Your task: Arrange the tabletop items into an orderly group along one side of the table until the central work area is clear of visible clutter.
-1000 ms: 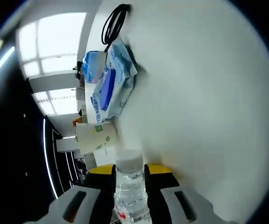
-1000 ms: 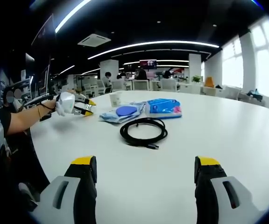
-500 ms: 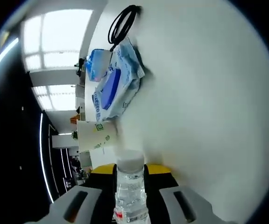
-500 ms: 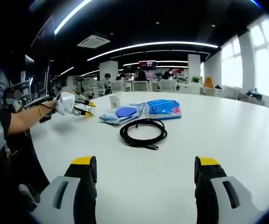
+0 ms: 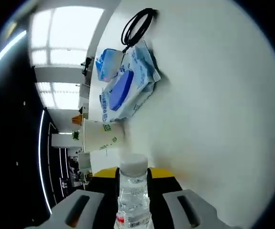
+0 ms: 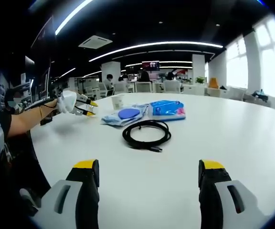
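Note:
My left gripper [image 5: 132, 175] is shut on a clear water bottle [image 5: 132, 200] with a white cap, which stands between its yellow-tipped jaws. Past the bottle, a paper cup [image 5: 105, 141], a blue-and-white wipes pack [image 5: 126, 90], a smaller blue pack [image 5: 108, 64] and a coiled black cable [image 5: 137, 26] lie on the white table [image 5: 214, 100]. My right gripper [image 6: 146, 177] is open above the table's near part with nothing between its fingers. Ahead of it lie the cable [image 6: 146, 135], wipes pack [image 6: 123, 115], blue pack [image 6: 166, 109] and cup [image 6: 117, 101]. The left gripper [image 6: 84, 109] hovers at far left.
A gloved hand [image 6: 66, 101] and a forearm [image 6: 25, 123] hold the left gripper over the table's left edge. Behind the table is an open office with desks, seated people and bright windows [image 6: 271, 57] on the right.
The left gripper with the bottle has risen slightly and tilted, so the left gripper view has shifted. The right gripper and the items on the table have stayed put.

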{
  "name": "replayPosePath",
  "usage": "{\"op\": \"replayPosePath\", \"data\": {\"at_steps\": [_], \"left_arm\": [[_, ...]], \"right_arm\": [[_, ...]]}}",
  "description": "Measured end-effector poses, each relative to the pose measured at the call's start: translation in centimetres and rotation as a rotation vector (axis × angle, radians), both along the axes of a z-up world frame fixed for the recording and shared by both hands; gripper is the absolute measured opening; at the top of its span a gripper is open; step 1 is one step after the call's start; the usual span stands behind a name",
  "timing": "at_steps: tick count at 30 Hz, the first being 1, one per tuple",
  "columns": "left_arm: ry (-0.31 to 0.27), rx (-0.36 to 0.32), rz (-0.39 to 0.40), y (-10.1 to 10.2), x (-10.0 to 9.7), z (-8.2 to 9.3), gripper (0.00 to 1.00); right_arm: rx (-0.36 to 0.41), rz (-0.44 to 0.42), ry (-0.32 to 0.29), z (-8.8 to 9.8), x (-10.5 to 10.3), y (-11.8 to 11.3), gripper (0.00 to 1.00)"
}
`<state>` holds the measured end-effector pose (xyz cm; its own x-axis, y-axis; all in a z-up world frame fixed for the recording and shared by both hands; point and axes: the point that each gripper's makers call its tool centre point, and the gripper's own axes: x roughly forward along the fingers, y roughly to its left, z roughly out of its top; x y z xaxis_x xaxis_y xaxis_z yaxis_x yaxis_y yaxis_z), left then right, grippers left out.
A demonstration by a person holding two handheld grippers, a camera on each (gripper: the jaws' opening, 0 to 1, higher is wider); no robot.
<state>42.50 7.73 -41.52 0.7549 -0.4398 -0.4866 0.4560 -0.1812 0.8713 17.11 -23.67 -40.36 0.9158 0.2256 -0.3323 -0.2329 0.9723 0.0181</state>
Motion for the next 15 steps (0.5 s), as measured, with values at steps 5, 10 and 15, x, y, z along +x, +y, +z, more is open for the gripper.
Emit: {"op": "replayPosePath", "data": {"at_steps": [5,10,15], "left_arm": [[0.015,-0.089,0.028,0.4,0.3,1.6,0.20],[0.025,-0.139,0.044,0.7,0.5,2.6,0.20],[0.047,-0.214,0.068,1.3,0.7,3.9,0.20]], "right_arm": [[0.001,-0.002,0.000,0.0,0.0,0.0,0.83],[0.001,-0.005,-0.004,0.1,0.1,-0.1,0.84],[0.000,-0.005,-0.003,0.1,0.1,0.0,0.84]]}}
